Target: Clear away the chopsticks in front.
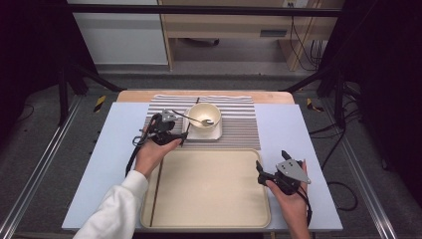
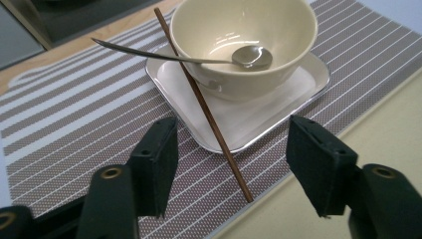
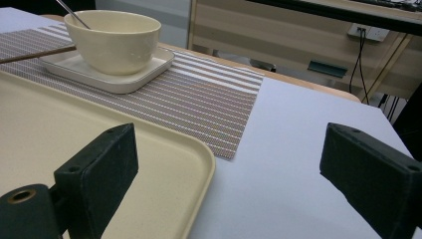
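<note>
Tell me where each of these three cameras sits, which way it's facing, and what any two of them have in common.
High view: fixed above the person's side, looking forward and down on the tray; both forearms and hands show.
Left gripper view: rides the left hand-held gripper, looking along its open jaws at the chopstick, bowl and spoon.
Right gripper view: rides the right hand-held gripper, its jaws open over the tray corner, facing the placemat.
Shared: all three show the bowl on its square plate.
</note>
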The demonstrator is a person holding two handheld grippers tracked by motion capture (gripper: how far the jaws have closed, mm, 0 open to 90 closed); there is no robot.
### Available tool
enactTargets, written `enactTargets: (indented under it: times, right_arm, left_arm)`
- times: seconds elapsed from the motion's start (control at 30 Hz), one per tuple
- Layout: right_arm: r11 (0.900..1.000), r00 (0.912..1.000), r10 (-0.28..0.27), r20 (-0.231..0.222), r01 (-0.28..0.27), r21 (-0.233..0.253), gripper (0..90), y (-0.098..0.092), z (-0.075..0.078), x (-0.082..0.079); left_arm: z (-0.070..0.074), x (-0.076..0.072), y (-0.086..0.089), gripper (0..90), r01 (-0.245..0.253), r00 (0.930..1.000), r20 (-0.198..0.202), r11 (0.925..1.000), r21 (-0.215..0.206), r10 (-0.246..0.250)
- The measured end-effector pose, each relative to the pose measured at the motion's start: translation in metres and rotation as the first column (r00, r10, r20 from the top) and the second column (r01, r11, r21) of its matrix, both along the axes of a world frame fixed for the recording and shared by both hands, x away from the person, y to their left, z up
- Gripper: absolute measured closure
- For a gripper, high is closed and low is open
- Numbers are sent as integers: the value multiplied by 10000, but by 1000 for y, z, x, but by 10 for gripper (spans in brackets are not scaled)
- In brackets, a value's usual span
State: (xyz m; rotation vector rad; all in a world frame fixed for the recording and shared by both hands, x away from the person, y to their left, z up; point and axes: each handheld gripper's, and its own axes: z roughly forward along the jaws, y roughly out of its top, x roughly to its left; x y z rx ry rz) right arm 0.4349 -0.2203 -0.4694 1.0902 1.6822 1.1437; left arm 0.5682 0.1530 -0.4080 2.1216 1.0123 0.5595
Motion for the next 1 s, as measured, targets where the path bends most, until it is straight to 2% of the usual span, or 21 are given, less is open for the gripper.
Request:
enactTargets:
  times: [0.17,0.23,0.3,0.37,0.53,0.6,0.63,0.67,0.73,1.0]
  right_arm:
    - [10000,10000,12,-1,-12,-38,85,0,0,0]
    - [10000,10000,5,-21,-5,-3,85,0,0,-1]
    - [10000,10000,-14,-33,14,7,86,0,0,0]
    - [10000,10000,-26,-24,27,22,87,-1,0,0]
    - [10000,10000,-23,-42,23,22,87,-1,0,0]
    - [10000,10000,-16,-42,16,7,87,-1,0,0]
    - [10000,10000,-17,-39,17,0,87,-1,0,0]
    - [10000,10000,-20,-42,20,2,87,-1,0,0]
    - [10000,10000,-14,-64,14,0,87,-1,0,0]
    - [10000,10000,-8,-76,8,16,87,-1,0,0]
  left_arm:
    - [-10,16,-1,472,-198,9992,-351,9997,-116,194]
    - [-14,21,-1,503,-243,9990,-366,9997,-27,241]
    - [-19,25,-2,526,-361,9984,-442,9992,-199,352]
    - [-22,27,-3,542,-338,9983,-475,9993,-125,332]
    - [-29,32,-6,581,-462,9980,-453,9982,-388,445]
    - [-30,32,-7,591,-404,9986,-362,9989,-238,395]
    - [-31,32,-9,591,-445,9984,-356,9984,-339,433]
    - [-31,32,-10,591,-367,9986,-375,9992,-146,361]
    - [-33,33,-12,591,-340,9989,-330,9994,-19,340]
    - [-37,38,-19,603,-459,9982,-386,9988,185,466]
